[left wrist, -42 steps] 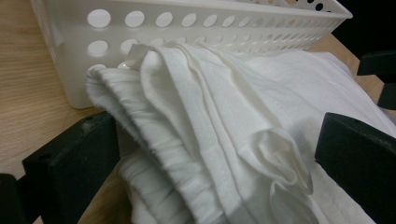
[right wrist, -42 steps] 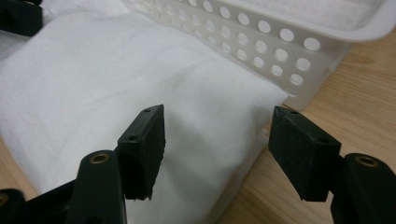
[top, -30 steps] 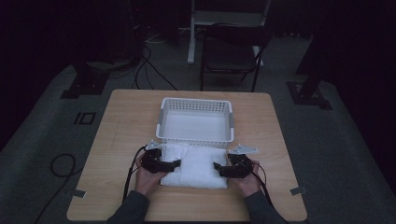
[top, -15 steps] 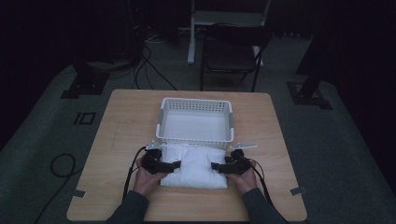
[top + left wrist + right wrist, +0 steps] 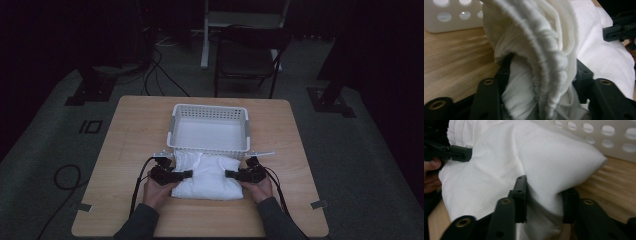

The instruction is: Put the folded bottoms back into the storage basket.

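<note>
Your left claw pinches a gathered, ribbed edge of the soft white cloth, and your right claw clamps a smooth fold. The bundle lies low-centre in the high view on the pale wood-grain worktop, seemingly touching the perforated white plastic basket above it.
</note>
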A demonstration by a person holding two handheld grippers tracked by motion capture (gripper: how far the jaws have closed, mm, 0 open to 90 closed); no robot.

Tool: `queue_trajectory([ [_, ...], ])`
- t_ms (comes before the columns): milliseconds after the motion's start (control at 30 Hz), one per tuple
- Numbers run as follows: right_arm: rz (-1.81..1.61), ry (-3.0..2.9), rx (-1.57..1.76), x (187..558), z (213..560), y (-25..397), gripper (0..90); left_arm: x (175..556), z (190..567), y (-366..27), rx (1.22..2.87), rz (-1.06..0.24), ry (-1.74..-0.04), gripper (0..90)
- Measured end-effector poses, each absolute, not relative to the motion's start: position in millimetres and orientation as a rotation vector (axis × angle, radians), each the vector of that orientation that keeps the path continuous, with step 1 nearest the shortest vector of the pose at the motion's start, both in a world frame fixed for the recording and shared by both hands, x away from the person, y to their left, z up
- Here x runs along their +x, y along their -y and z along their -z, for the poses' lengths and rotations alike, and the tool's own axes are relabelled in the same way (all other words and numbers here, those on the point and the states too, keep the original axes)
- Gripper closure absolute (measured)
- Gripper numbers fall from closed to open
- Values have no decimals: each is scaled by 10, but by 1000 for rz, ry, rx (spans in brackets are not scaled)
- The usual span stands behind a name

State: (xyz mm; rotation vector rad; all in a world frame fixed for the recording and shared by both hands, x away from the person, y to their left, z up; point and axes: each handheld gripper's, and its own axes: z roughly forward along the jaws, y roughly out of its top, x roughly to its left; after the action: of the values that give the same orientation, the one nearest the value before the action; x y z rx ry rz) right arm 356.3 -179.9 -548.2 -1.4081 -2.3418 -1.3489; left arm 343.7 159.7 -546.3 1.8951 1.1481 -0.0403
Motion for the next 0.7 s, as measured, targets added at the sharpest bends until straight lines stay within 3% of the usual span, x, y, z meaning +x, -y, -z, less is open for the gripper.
queue_trajectory([
  [167, 1390, 2451, -1380, 3462, 5424, 1761, 699, 3338, 5399, -1570, 1902, -31, -1130, 539],
  [700, 1468, 2519, -1345, 3285, 5297, 1746, 702, 3184, 5254, -1580, 1890, -95, -1089, 550],
])
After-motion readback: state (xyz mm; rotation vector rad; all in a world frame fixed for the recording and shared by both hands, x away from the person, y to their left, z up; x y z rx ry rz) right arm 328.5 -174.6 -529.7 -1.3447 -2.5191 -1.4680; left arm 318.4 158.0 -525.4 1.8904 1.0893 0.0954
